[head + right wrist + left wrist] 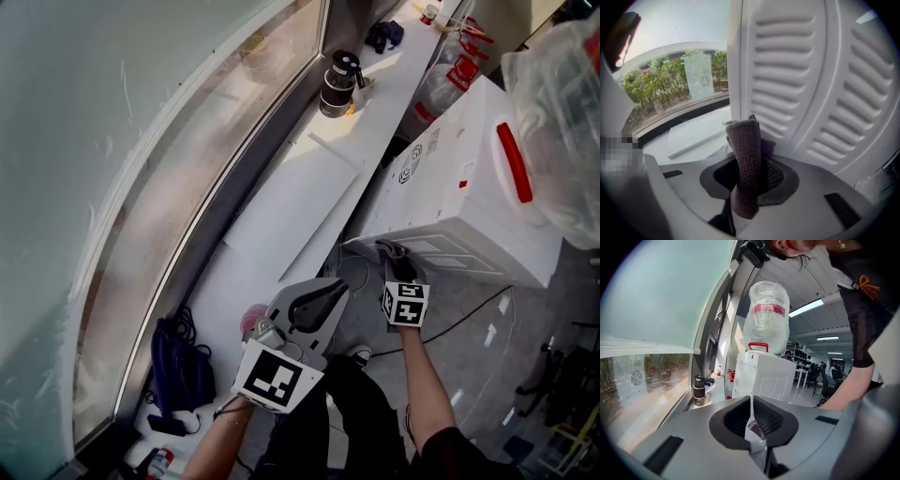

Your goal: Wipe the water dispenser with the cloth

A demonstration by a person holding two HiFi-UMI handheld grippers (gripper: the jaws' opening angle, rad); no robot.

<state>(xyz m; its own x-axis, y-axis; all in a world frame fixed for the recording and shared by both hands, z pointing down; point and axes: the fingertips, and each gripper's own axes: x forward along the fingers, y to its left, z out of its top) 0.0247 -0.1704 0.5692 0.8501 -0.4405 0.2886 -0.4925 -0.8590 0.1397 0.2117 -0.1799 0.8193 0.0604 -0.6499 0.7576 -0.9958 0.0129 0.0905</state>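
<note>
The white water dispenser (459, 187) stands at the right with a large clear bottle (562, 112) on top. My right gripper (396, 265) is shut on a dark brownish cloth (746, 159) and holds it against the dispenser's slatted lower panel (811, 93), near its left edge. The cloth sticks up past the jaws and hangs down in front of them. My left gripper (317, 302) hovers lower left of the dispenser, apart from it and shut, with nothing between its pads. In the left gripper view the dispenser (764, 376) and the bottle (766, 317) stand ahead of that gripper (752, 401).
A long white window ledge (291, 216) runs along the curved glass at the left, with a stack of dark cups (339, 82) on it. Red-capped bottles (441, 84) stand behind the dispenser. A blue bundle (178, 361) lies low left. A black cable (469, 314) crosses the floor.
</note>
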